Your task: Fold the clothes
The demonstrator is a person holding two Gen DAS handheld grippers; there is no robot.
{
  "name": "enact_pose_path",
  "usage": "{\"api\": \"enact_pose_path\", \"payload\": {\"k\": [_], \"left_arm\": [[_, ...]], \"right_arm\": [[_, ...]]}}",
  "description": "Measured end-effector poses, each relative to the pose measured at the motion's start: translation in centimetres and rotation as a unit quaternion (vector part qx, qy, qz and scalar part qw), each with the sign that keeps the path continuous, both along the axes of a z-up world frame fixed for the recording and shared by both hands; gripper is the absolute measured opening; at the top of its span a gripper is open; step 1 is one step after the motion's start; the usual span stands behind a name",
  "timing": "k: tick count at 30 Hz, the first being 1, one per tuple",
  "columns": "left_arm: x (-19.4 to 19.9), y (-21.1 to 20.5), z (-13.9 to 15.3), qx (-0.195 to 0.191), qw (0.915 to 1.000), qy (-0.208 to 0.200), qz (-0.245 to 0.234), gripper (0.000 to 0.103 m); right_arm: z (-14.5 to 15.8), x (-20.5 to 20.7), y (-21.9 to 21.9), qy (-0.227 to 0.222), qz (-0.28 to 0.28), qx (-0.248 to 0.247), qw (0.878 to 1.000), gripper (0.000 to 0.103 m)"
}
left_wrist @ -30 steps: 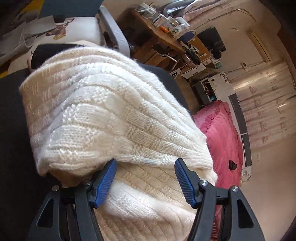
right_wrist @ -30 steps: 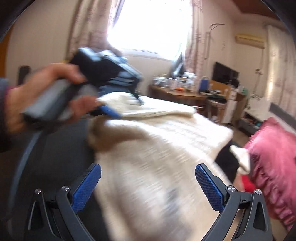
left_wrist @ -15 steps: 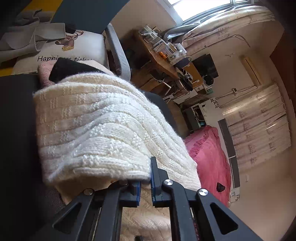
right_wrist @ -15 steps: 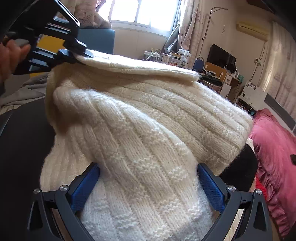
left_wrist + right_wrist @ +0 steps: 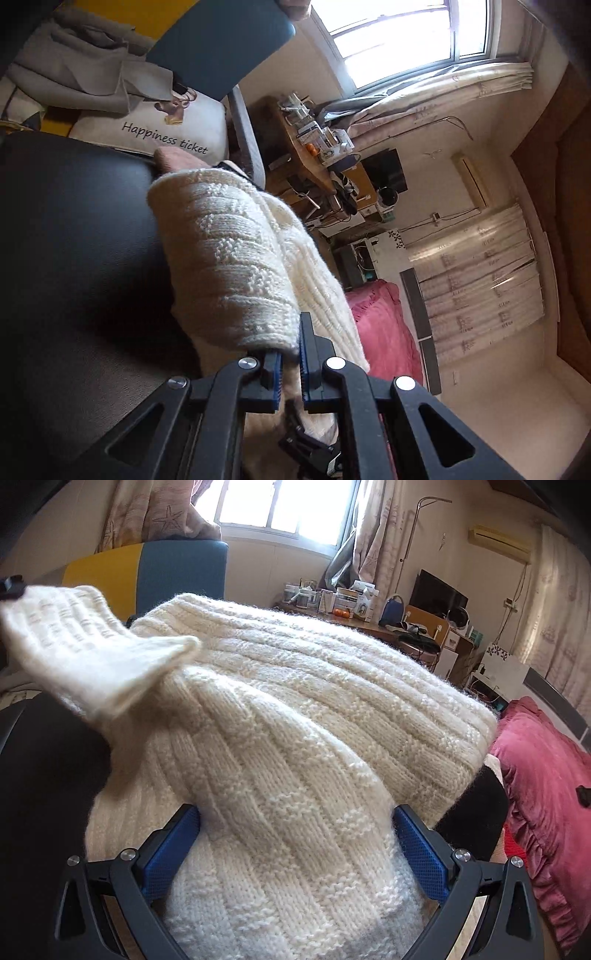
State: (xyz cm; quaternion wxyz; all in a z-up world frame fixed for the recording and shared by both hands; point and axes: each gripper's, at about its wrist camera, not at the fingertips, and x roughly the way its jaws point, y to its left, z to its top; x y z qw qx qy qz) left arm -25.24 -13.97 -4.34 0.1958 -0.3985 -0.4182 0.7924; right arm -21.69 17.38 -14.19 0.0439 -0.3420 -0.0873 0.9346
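We judge a fold is under way. Our left gripper [image 5: 290, 363] is clamped on a sleeve [image 5: 236, 273] of the cream sweater [image 5: 314, 738], lifting it off the dark surface [image 5: 74, 229] where the sweater lies. Our right gripper [image 5: 295, 845] stands wide, its pads astride a bunched ridge of knit without pinching. Next, we expect, the sleeve must be carried across the body. A pillow [image 5: 159, 129] sits beyond, a pink bedspread [image 5: 546, 797] beside; neither obstructs.
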Motion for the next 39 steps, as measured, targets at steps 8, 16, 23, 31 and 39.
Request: {"api": "enact_pose_path", "payload": {"k": [8,16,23,31,39], "left_arm": [[8.5,-8.1,-5.8,-0.034,0.997,-0.061,0.032,0.006],[16.7,-10.5,-8.7,-0.317,0.9389,-0.107,0.081,0.021],[17.8,-3.3,-8.8,-0.394,0.9176,-0.017,-0.046,0.031],[11.8,2.7,-11.4,-0.46,0.8737,-0.029,-0.157,0.043],[10.5,3.4,-12.2,-0.508,0.8531,-0.038,-0.112,0.018]], "right_arm": [[0.0,-0.9,1.3,0.012,-0.007,0.007,1.0,0.103],[0.0,-0.4,1.3,0.023,-0.011,0.011,1.0,0.103],[0.0,-0.5,1.2,0.031,-0.016,0.018,0.999,0.103],[-0.1,-0.7,1.6,0.04,-0.013,0.013,0.999,0.103],[-0.2,-0.3,1.9,0.05,-0.01,0.012,0.999,0.103]]}}
